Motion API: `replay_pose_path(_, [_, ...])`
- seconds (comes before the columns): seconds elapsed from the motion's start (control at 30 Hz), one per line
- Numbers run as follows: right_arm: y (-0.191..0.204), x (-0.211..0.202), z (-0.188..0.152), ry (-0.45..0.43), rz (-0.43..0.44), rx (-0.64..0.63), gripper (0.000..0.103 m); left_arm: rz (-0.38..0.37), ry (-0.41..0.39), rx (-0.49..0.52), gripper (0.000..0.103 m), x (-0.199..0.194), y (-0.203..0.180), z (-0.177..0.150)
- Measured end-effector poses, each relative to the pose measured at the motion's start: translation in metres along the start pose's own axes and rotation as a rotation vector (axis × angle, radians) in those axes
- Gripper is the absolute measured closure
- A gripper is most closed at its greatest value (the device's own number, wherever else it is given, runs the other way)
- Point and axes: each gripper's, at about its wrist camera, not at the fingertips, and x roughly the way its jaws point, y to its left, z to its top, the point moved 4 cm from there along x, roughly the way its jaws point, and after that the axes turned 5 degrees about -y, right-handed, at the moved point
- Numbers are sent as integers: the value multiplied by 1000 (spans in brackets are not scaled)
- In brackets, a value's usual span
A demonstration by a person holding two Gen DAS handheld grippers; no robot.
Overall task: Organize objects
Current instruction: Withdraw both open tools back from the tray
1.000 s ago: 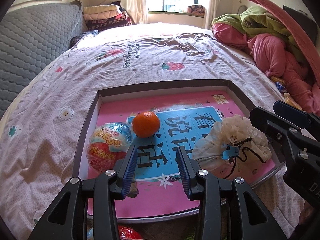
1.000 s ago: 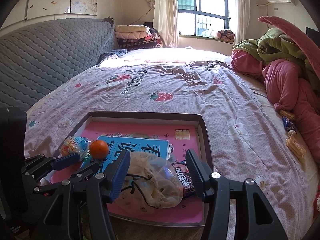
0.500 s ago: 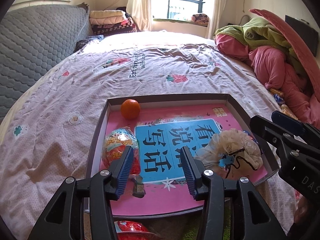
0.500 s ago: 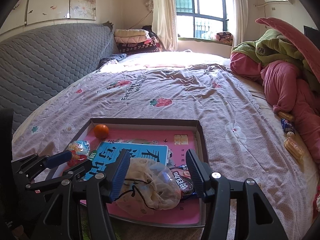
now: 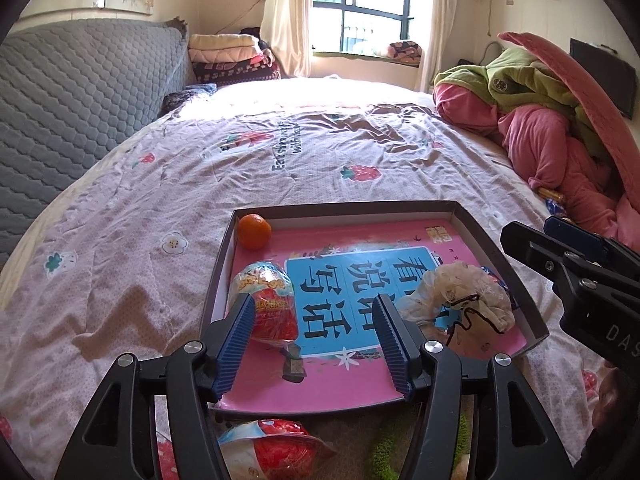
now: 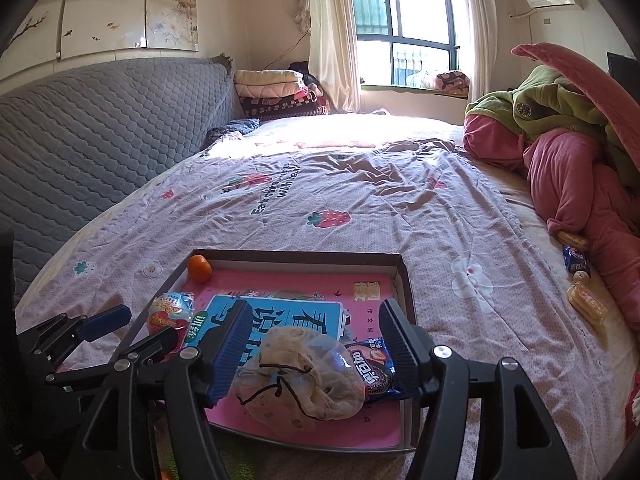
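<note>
orange (image 5: 254, 231) in far left corner of tray (image 5: 496, 236), touching nothing else. tray sits on pink strawberry-print bedspread (image 5: 320, 160), grey quilted headboard (image 5: 80, 92) on left, window (image 6: 404, 52) behind, pink/green bedding heap (image 5: 560, 128) on right. in tray: red snack bag (image 5: 266, 300), pink book w/ blue panel (image 5: 360, 280), drawstring pouch (image 6: 300, 380), oreo pack (image 6: 374, 372). left gripper (image 5: 316, 340) fingers apart, empty, over tray near edge. right gripper (image 6: 316, 344) fingers apart, straddling pouch, not touching. 2nd snack bag (image 5: 276, 452) below tray.
</note>
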Motion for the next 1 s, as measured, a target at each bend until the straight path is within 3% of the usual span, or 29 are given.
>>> replay_pose_path(0.43, [2, -15, 0, -16, 11, -19, 36, 24, -45, -2, 40, -31, 27, -3])
replay_pose_path(1.0, [16, -46, -14, -35, 41, -44, 36, 30, -34, 3, 40, -44, 49, -20])
